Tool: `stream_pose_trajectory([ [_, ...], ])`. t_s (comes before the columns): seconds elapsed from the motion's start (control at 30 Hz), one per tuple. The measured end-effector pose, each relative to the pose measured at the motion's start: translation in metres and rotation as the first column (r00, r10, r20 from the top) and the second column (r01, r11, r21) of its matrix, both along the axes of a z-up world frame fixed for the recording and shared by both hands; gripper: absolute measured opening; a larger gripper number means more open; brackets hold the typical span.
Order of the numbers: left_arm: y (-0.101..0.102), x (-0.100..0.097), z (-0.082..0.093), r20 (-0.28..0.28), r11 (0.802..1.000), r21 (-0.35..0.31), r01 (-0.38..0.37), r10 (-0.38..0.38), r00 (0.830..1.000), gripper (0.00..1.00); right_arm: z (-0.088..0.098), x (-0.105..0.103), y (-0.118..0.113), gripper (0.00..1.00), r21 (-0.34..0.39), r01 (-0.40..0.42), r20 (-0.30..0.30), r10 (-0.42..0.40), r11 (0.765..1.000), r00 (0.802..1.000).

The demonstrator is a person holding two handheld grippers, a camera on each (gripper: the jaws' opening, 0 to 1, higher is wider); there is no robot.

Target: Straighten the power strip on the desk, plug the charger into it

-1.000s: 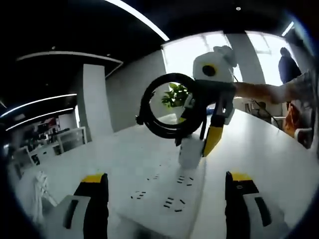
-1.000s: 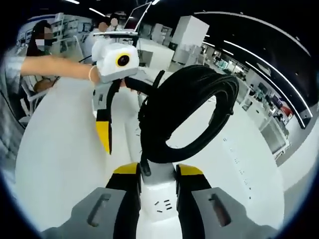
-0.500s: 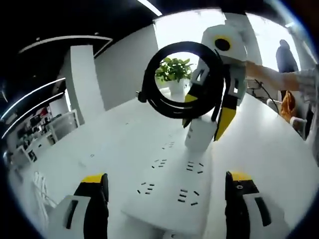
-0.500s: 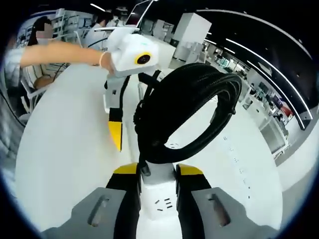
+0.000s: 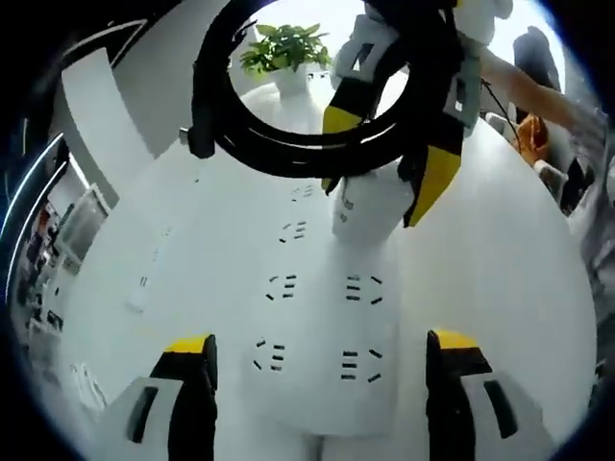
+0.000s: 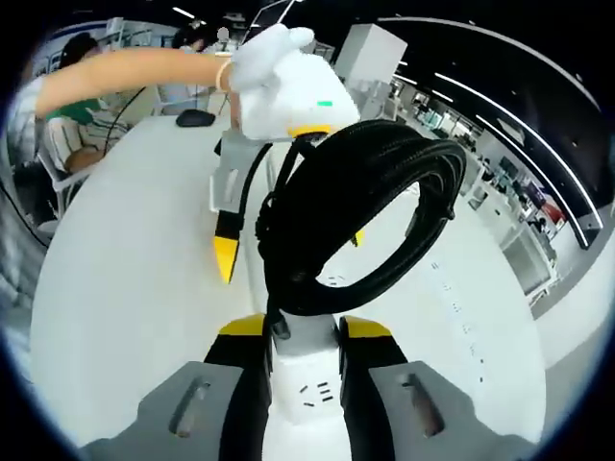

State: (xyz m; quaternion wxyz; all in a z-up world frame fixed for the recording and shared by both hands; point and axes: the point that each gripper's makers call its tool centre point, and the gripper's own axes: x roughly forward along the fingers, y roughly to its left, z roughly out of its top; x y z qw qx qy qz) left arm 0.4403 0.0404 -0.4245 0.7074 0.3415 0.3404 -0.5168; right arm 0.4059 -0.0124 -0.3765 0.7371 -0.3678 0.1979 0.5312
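Observation:
A white power strip (image 5: pixel 317 331) with several sockets lies on the white desk (image 5: pixel 500 259), running away from me. My left gripper (image 5: pixel 317 384) is open, one yellow-tipped jaw on each side of the strip's near end. My right gripper (image 5: pixel 377 192) comes down from the top, shut on a white charger (image 5: pixel 363 223) that stands at the strip's far sockets. A black coiled cable (image 5: pixel 279 149) hangs from the charger. In the right gripper view, my right gripper (image 6: pixel 306 336) clamps the charger (image 6: pixel 306 389) under the coil (image 6: pixel 370 226). My left gripper's yellow-tipped finger (image 6: pixel 224 252) is just beyond.
A potted plant (image 5: pixel 286 43) stands at the desk's far end. A slim white bar (image 5: pixel 152 264) lies to the strip's left. A black mouse (image 6: pixel 195 117) sits far off on the desk. A person's arm (image 6: pixel 144 72) reaches in, and other people sit behind.
The left gripper has moved forward and tilted down over the strip, so its sockets now lie between the jaws. The right gripper, still holding the charger, is closer to it.

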Motion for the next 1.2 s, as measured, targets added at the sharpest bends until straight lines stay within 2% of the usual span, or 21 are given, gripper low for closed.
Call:
stream_pose_trajectory([
  [0.07, 0.004, 0.0, -0.002, -0.037, 0.998, 0.059, -0.006, 0.008, 0.999, 0.8, 0.0, 0.0, 0.0, 0.25, -0.003, -0.001, 0.002, 0.001, 1.0, 1.0],
  [0.13, 0.008, 0.003, -0.005, -0.05, 0.994, 0.108, 0.005, 0.001, 0.999, 0.79, 0.001, 0.0, 0.0, 0.25, -0.006, -0.002, 0.003, 0.002, 1.0, 1.0],
  [0.23, 0.015, 0.005, -0.007, -0.104, 0.982, 0.188, -0.008, 0.029, 0.994, 0.77, 0.001, 0.0, 0.0, 0.25, -0.006, -0.002, 0.002, 0.002, 1.0, 1.0],
  [0.37, 0.01, 0.002, -0.009, -0.159, 0.977, 0.215, -0.006, 0.041, 0.986, 0.74, 0.001, 0.001, 0.0, 0.25, -0.003, -0.004, 0.001, 0.004, 1.0, 1.0],
  [0.5, 0.006, -0.003, -0.009, -0.186, 0.97, 0.241, 0.038, 0.008, 0.983, 0.69, 0.002, 0.002, 0.0, 0.24, -0.001, -0.011, 0.001, 0.011, 1.0, 1.0],
  [0.7, 0.004, -0.003, -0.01, -0.191, 0.962, 0.266, 0.063, -0.011, 0.982, 0.67, 0.001, 0.003, -0.001, 0.24, -0.006, -0.026, 0.002, 0.026, 1.0, 1.0],
  [0.9, 0.004, -0.004, -0.01, -0.191, 0.963, 0.258, 0.077, -0.027, 0.981, 0.66, 0.0, 0.004, 0.001, 0.23, -0.057, -0.032, 0.01, 0.032, 0.998, 0.999],
  [1.13, 0.002, -0.003, -0.012, -0.192, 0.96, 0.266, 0.089, -0.038, 0.981, 0.65, -0.002, 0.006, 0.001, 0.22, -0.091, -0.023, -0.024, 0.021, 0.996, 0.999],
  [1.2, 0.002, -0.003, -0.012, -0.191, 0.96, 0.263, 0.091, -0.04, 0.981, 0.65, -0.002, 0.008, 0.0, 0.22, -0.081, -0.024, -0.042, 0.02, 0.996, 0.999],
])
